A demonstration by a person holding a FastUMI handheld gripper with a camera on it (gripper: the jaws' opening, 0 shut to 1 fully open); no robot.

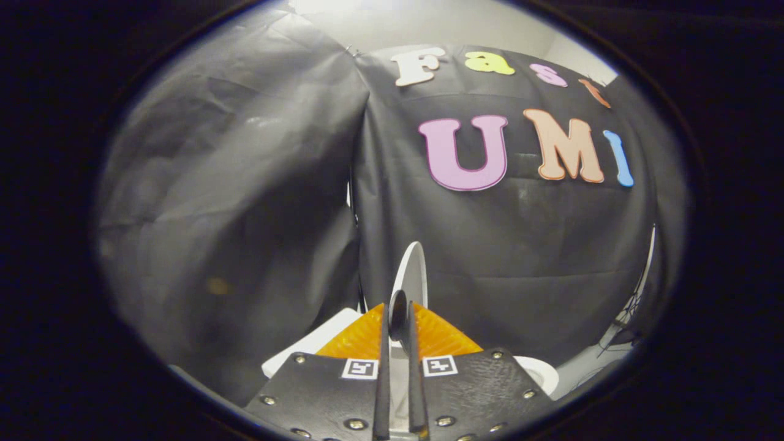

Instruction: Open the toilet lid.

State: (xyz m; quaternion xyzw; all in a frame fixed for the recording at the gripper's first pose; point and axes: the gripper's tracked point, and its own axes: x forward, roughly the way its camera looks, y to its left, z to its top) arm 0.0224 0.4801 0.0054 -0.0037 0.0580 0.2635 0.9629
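The white toilet lid stands raised and shows edge-on as a thin upright sliver, rising just beyond my fingertips. My gripper is nearly closed, its two fingers pressing on the lid's near edge from either side. A strip of the lid shows in the narrow gap between the fingers. White parts of the toilet lie low to the left of the fingers, and a rounded white part lies to the right. The bowl below is hidden behind the gripper body.
Black cloth booth walls stand close behind the toilet, meeting in a corner fold just left of the lid. A pale floor strip shows low at the right.
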